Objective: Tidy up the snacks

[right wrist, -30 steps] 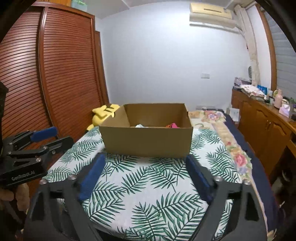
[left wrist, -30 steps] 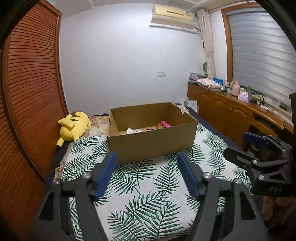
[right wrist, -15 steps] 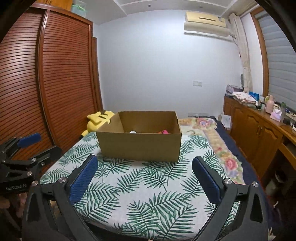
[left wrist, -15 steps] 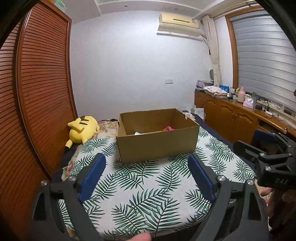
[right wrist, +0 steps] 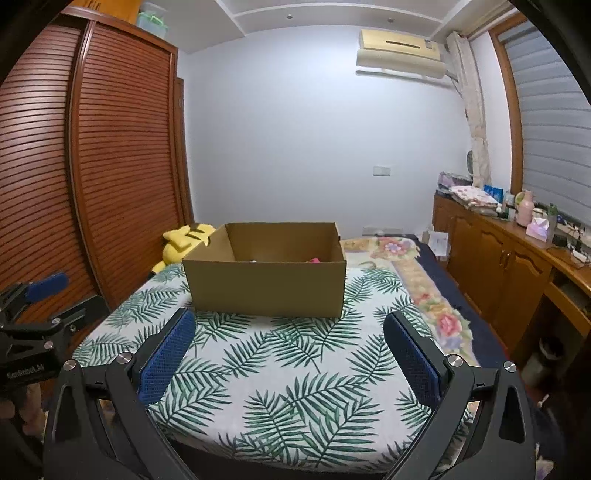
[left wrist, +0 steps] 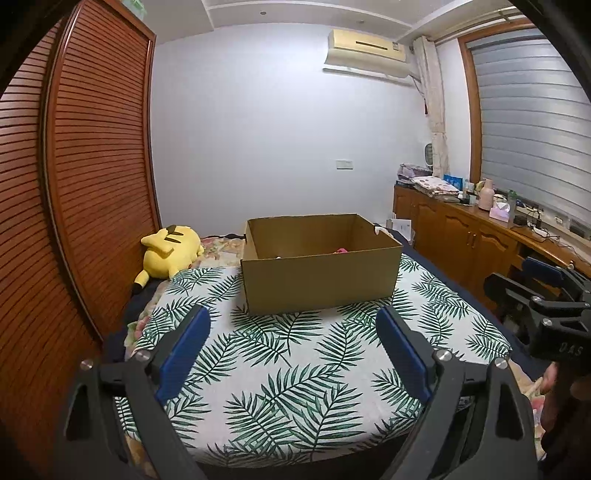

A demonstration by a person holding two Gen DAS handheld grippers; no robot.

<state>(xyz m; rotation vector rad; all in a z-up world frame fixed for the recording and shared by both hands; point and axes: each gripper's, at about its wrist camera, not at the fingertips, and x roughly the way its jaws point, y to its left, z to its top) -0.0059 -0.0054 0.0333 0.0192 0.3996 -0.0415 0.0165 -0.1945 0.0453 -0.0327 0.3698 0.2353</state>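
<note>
Cardboard box rectangular, long axis crosswise, open top, at 12 o'clock on leaf-print cloth. Left gripper, right gripper: fingers spread, empty.

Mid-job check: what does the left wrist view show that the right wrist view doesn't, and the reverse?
Only the left wrist view shows the whole yellow plush toy lying beside the wardrobe, and the right tongs at its right edge.

Only the right wrist view shows the floral-patterned bedding to the right of the leaf print, the green-lidded plastic container atop the wardrobe, and the left tongs at its left edge.

Both show the open brown cardboard box on the palm-leaf cloth, a pink item peeking inside, and open tongs holding nothing.
</note>
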